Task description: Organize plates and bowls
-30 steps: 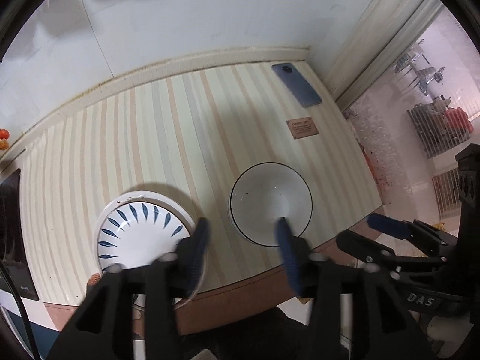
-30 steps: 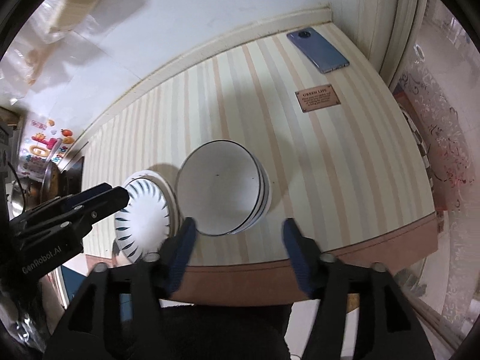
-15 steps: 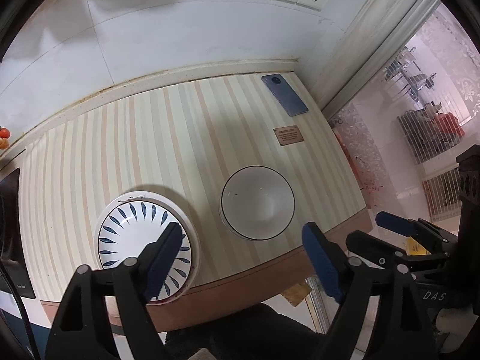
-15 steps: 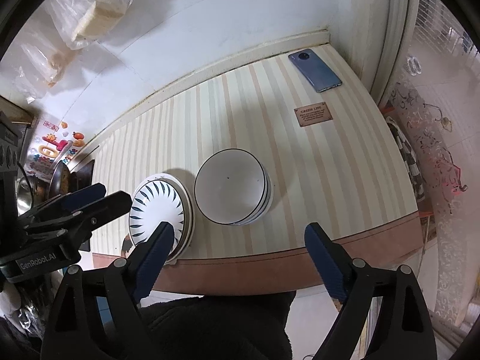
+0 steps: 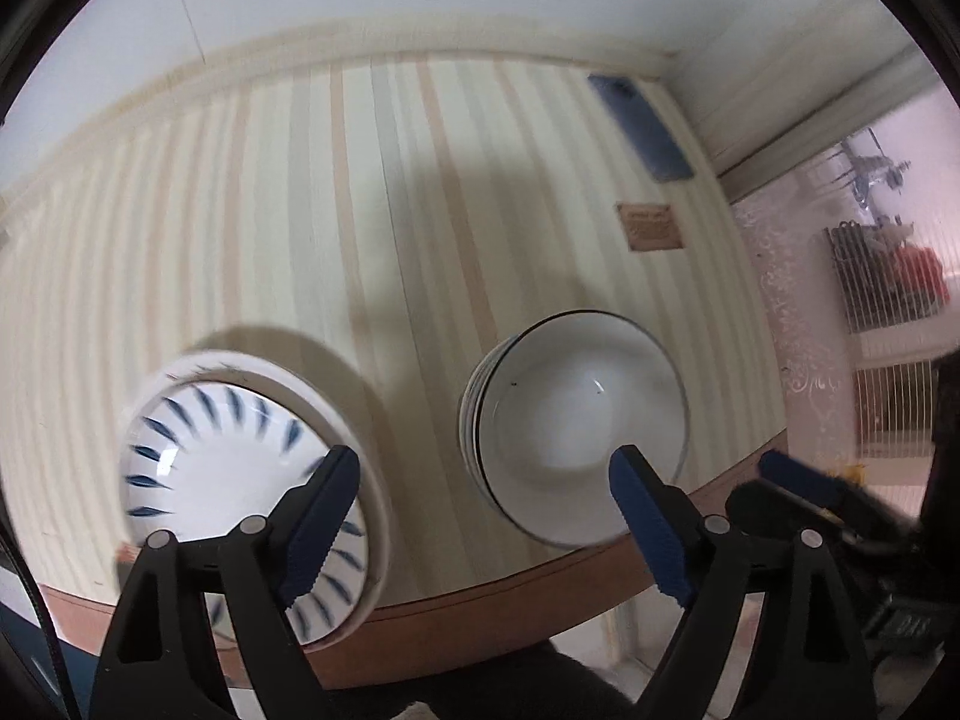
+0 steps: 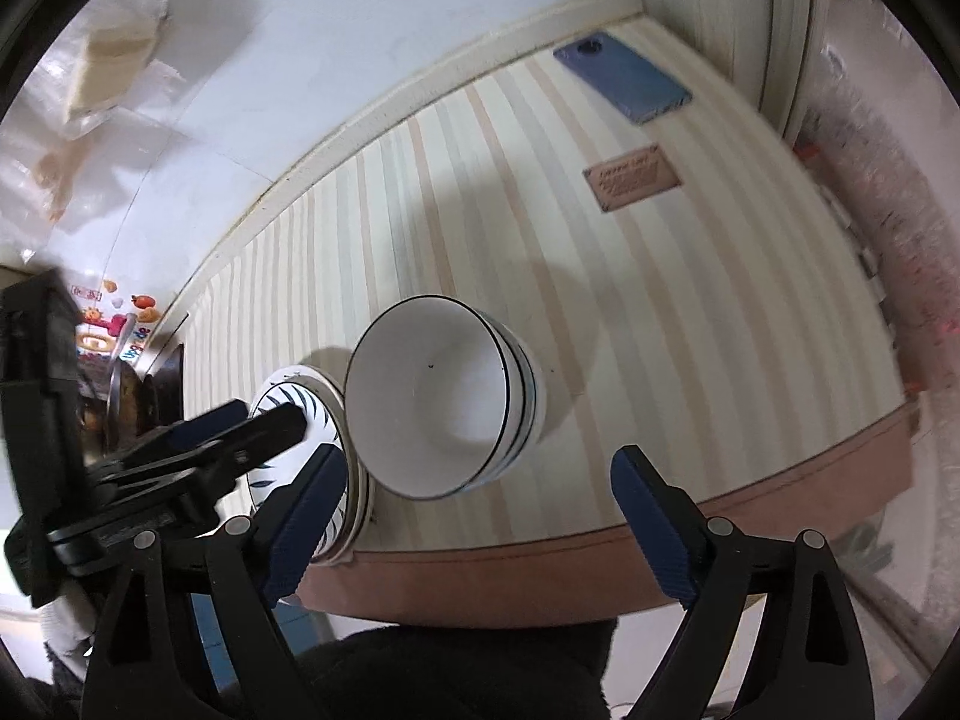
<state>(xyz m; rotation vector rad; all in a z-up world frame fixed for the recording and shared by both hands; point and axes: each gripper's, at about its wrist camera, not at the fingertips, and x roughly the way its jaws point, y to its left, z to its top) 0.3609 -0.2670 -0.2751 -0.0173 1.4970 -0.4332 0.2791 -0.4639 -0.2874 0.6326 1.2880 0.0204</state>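
A stack of white plates with blue leaf marks [image 5: 204, 468] sits near the front edge of the striped table, left of a stack of white bowls with dark rims [image 5: 576, 420]. My left gripper [image 5: 483, 525] is open and empty, hovering low between the two stacks. In the right wrist view the bowl stack [image 6: 444, 402] stands beside the plate stack [image 6: 312, 420]. My right gripper [image 6: 480, 516] is open and empty, just in front of the bowls. The left gripper [image 6: 228, 426] shows over the plates.
A blue phone [image 5: 639, 126] lies at the far right corner by the wall, with a small brown plaque [image 5: 651, 227] nearer. The table's brown front edge [image 6: 540, 564] runs just ahead of the fingers. Plastic bags [image 6: 90, 78] hang on the left wall.
Both grippers have dropped lower and closer to the table; the plates and bowls now look larger. Jaws stay wide open. The stacks have not moved.
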